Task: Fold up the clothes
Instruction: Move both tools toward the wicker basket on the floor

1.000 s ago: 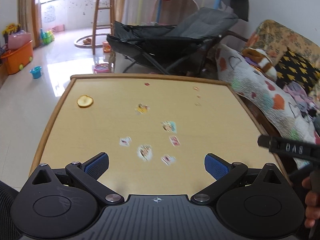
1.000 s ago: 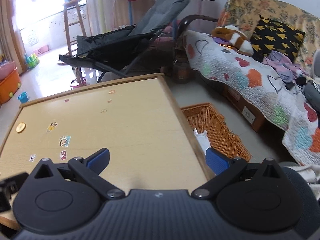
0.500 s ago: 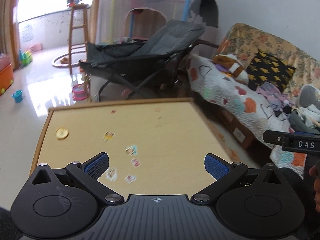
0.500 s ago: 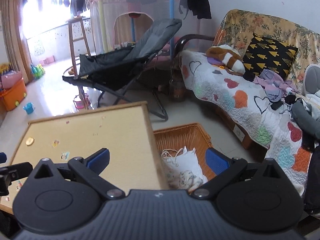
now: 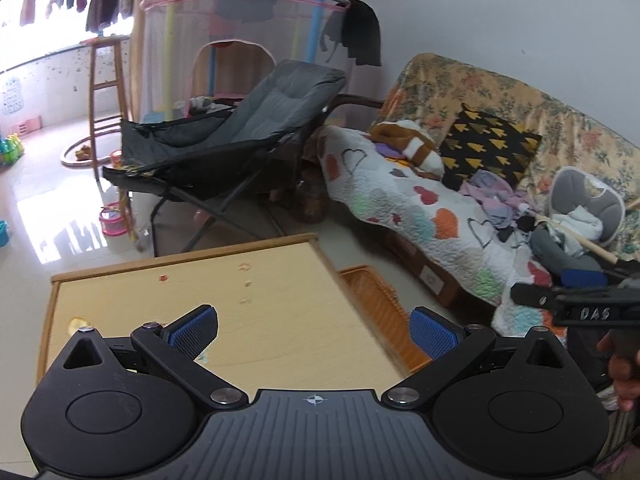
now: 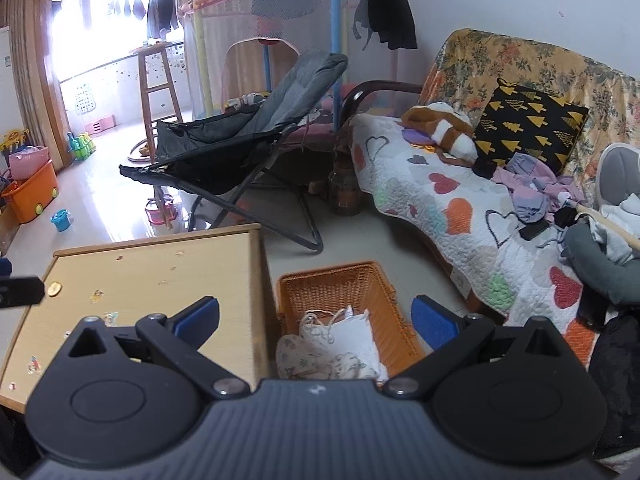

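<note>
Here, two hand-held grippers were raised over the near end of one wooden table (image 6: 168, 280), and both held nothing. The left gripper (image 5: 314, 330) had its two blue-padded fingers spread wide, hovering above the table's right-hand edge. The right gripper (image 6: 316, 320) was likewise spread wide, and it hung over one orange wicker basket (image 6: 332, 284) that stood on the floor just beside the table. In that basket lay the clothes (image 6: 332, 344), a small heap of pale fabric; at least two pieces seemed to be there, one plain white and one with a faint print, though the exact count could not be told. The tabletop carried several small stickers and one round yellowish disc (image 6: 53, 289), and no garment lay on it. Behind the table stood one grey folding chair (image 6: 248, 140), and to the right one sofa (image 6: 520, 80) covered by one white quilt with coloured hearts (image 6: 440, 208). On the sofa sat one black cushion with gold trees (image 6: 528, 128) and a loose pile of lilac garments (image 6: 532, 192).
</note>
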Available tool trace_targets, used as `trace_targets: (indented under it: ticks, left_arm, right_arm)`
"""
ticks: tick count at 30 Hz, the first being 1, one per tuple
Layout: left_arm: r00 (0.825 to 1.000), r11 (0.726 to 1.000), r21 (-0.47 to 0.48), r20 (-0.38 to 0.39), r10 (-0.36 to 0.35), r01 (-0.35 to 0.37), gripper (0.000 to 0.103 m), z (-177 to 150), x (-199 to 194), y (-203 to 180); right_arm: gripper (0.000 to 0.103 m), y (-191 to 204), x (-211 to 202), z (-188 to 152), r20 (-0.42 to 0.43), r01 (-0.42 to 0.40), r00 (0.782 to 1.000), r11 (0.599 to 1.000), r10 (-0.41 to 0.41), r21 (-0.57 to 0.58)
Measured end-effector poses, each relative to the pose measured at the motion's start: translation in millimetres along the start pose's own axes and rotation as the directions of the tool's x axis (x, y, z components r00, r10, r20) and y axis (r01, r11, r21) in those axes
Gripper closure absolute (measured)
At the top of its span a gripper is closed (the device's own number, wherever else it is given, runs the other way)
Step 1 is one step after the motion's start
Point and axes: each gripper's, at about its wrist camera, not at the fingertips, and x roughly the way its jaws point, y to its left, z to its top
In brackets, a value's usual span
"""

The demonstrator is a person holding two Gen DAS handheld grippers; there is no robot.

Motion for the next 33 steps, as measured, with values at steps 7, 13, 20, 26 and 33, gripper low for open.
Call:
trace_targets:
  ticks: [7,13,20,26,33]
  left_arm:
    - [0.998,0.999,0.002,-0.041,-0.042,0.042,0.001,16,21,-26]
    - [0.997,0.998,0.032,-0.062,-0.053,0.055,0.001,25,40,-42]
    - [0.994,0.998,0.026,-0.093,-0.056,0.059,0.001,34,69,-48]
    - [0.990,0.999,0.010,-0.130,-0.050,0.051,0.001,41,95,-48]
    - [0.984,0.998,0.007,-0.167,-0.055,0.057,0.001,48,126,-47]
  right_arm:
    - [0.001,-26,12,5,-0.031,0.026,0.999,0.999,-0.025,0.030]
    - [0.001,-33,22,14,-0.048,0.026,0.999,1.000,-0.025,0.014]
    - [0.001,-35,37,24,-0.086,0.009,0.996,1.000,-0.009,-0.003]
    - [0.001,-35,52,33,-0.123,-0.002,0.992,1.000,0.001,-0.007]
    - [0.001,-40,72,38,-0.157,0.007,0.988,1.000,-0.010,-0.016]
